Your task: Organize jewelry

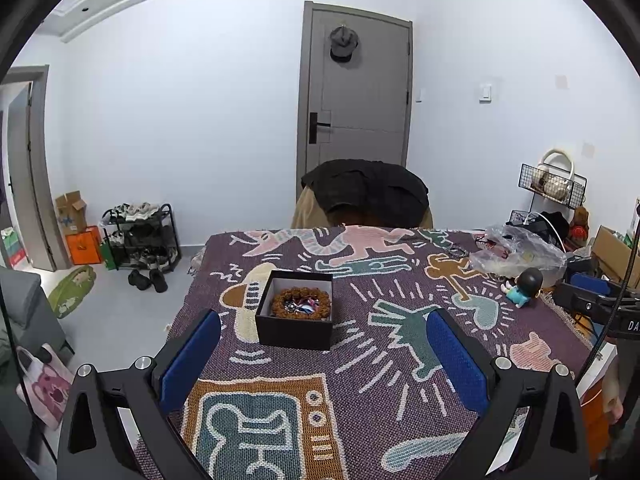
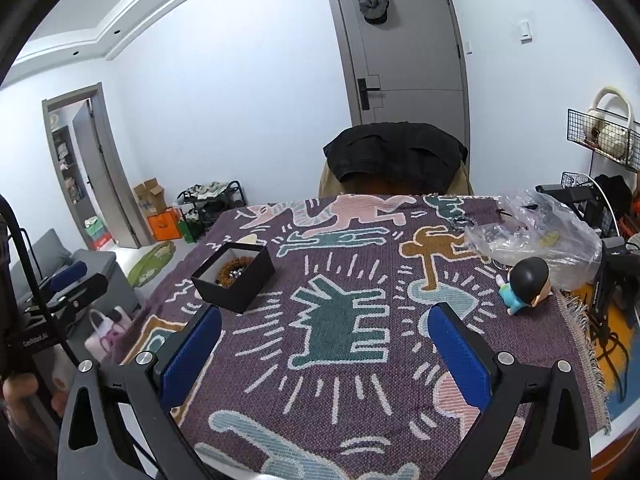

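A black open box [image 1: 295,312] sits on the patterned purple cloth [image 1: 360,360], a brown bead bracelet [image 1: 301,302] and small jewelry pieces inside it. The same box [image 2: 233,278] lies left of centre in the right wrist view, its bracelet [image 2: 234,270] partly hidden by the wall. My left gripper [image 1: 324,320] hangs open just before the box, nothing between its blue pads. My right gripper [image 2: 325,316] is open over the cloth, to the right of the box, empty. The left gripper [image 2: 74,280] also shows at the left edge of the right wrist view.
A clear plastic bag [image 1: 516,254] and a small dark-haired figurine [image 1: 524,286] lie at the table's right side. A chair draped with a black jacket [image 1: 364,190] stands behind the far edge. A shoe rack [image 1: 140,236] and boxes sit on the floor left.
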Motion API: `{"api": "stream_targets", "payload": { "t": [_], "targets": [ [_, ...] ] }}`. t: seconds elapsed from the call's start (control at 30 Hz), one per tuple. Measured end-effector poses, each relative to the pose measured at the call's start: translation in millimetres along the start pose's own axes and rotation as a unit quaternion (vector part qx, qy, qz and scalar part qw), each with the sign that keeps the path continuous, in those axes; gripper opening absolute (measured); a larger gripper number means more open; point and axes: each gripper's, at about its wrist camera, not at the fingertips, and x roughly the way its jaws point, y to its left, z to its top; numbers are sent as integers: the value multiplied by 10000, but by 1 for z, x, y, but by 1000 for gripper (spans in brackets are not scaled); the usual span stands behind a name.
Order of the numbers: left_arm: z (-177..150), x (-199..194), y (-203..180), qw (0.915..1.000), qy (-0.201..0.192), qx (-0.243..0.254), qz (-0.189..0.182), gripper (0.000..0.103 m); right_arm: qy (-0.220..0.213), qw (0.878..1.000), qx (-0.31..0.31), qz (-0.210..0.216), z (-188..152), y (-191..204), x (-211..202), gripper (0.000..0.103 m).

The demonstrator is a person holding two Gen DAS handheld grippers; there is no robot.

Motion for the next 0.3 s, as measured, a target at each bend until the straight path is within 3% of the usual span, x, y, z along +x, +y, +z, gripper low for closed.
{"api": "stream_targets", "payload": {
  "t": [0.3],
  "targets": [
    [0,1,1,10000,1,-13,-13,103,10,10000,45,-20,-1,-2,4,103]
  ]
}}
